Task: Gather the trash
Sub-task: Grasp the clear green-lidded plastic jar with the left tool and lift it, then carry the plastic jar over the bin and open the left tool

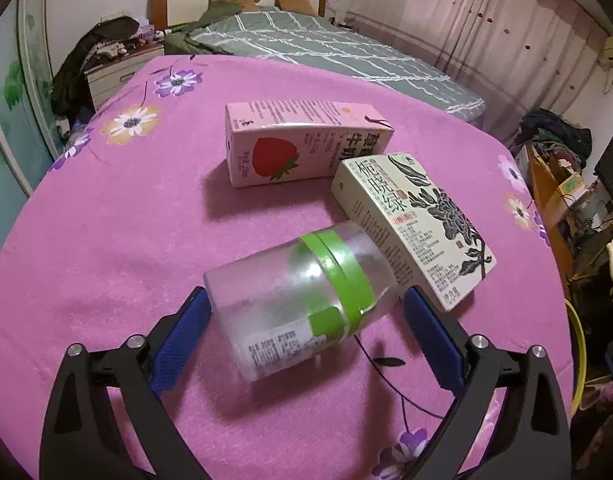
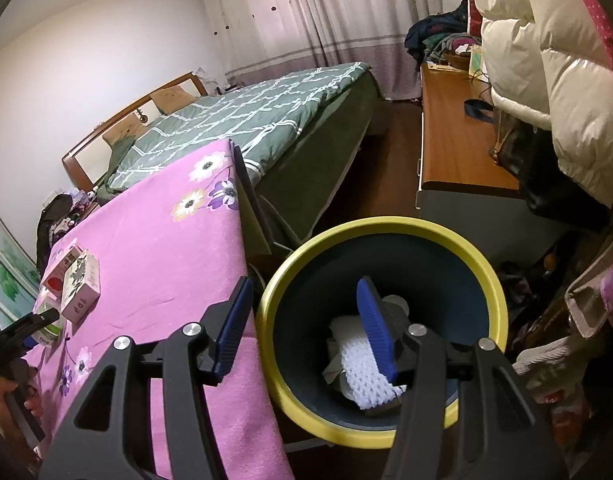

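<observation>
A clear plastic bottle (image 1: 290,304) with a green band lies on its side on the pink flowered tablecloth (image 1: 106,240). My left gripper (image 1: 306,296) is shut on it, one blue pad against each end. Just behind the bottle lie a pale tea box with a black flower print (image 1: 414,224) and a pink strawberry milk carton (image 1: 298,144), the two touching. My right gripper (image 2: 306,286) hangs open and empty over the table's edge and a yellow-rimmed dark bin (image 2: 386,228). The bin holds white knitted material and crumpled paper.
A bed with a green quilt (image 1: 326,52) stands beyond the table. A wooden desk (image 2: 454,152) piled with clothes and a puffy cream jacket (image 2: 554,80) stands right of the bin. A person's hand (image 2: 10,396) holds the left gripper at the table's near corner.
</observation>
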